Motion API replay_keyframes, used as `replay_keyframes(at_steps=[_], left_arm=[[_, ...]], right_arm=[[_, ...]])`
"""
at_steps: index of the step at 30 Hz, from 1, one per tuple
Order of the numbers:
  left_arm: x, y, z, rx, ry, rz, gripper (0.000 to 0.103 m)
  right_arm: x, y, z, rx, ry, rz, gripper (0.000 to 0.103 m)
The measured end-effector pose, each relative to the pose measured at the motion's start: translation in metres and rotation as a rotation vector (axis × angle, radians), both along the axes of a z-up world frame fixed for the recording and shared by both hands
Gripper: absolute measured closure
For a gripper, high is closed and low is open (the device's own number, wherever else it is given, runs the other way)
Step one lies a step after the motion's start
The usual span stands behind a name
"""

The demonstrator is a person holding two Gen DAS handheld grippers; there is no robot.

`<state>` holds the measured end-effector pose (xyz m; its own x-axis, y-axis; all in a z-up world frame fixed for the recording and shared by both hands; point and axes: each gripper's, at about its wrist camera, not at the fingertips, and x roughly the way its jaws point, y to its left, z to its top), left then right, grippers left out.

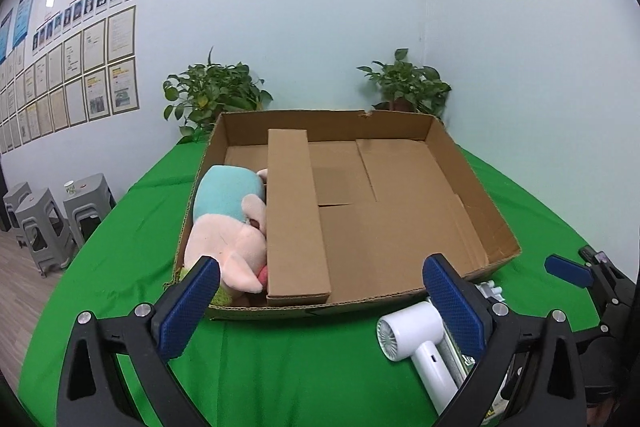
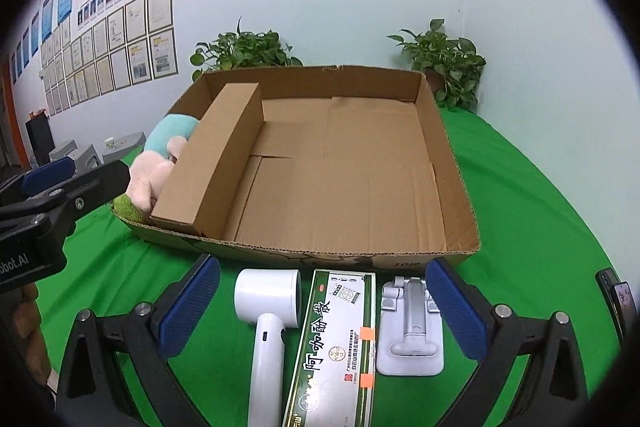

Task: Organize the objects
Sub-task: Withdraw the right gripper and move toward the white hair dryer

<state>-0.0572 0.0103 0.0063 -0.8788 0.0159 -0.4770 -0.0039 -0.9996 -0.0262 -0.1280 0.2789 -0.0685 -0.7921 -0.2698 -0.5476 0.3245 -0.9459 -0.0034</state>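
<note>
A shallow cardboard tray (image 2: 452, 163) is set on the green-covered bench (image 2: 540, 195), and it appears to be meant as the collecting place. A long brown carton (image 1: 296, 219) is laid along the tray's left part, so that a narrow bay is formed against the left wall; a plush toy (image 1: 228, 227) is wedged into that bay, which suggests sorting is already under way. The larger right part of the tray is bare cardboard.

3 things are lined up on the bench just in front of the tray's near wall, probably staged for loading: a white hair dryer (image 2: 268, 307), a green-edged printed box (image 2: 340, 343) and a white folding stand (image 2: 412, 327).

The right gripper (image 2: 324, 311) is held with its fingers (image 2: 192, 303) spread wide and nothing grasped; the 3 staged things lie between and below them, the printed box nearest the middle, the dryer toward the left finger, the stand toward the right. Contact cannot be confirmed.

The left gripper (image 1: 322, 303) is likewise released and empty, hovering before the tray's near wall, with the dryer just beside its right finger.
</note>
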Motion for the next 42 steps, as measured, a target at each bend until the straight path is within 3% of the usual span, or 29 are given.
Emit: replay_keyframes(at_steps=[8, 15, 22, 26, 35, 42], left_arm=[[0.005, 0.019, -0.012, -0.024, -0.028, -0.037, 0.001], [0.007, 0.018, -0.028, 0.04, -0.065, -0.076, 0.001], [0.004, 0.025, -0.021, 0.021, -0.06, -0.117, 0.001], [0.005, 0.029, -0.022, 0.014, -0.055, -0.106, 0.001], [0.01, 0.022, -0.041, 0.08, -0.088, -0.053, 0.001], [0.008, 0.017, -0.031, 0.057, -0.068, -0.078, 0.001]], right_arm=[[0.005, 0.007, -0.004, 0.012, -0.007, -0.005, 0.001], [0.014, 0.006, -0.011, 0.055, -0.018, -0.006, 0.001], [0.018, 0.019, -0.007, 0.015, -0.019, -0.034, 0.001], [0.018, 0.025, -0.008, 0.002, -0.025, -0.029, 0.001], [0.018, 0.028, -0.015, 0.027, -0.026, 0.029, 0.001], [0.016, 0.025, -0.01, 0.015, -0.015, 0.028, 0.001]])
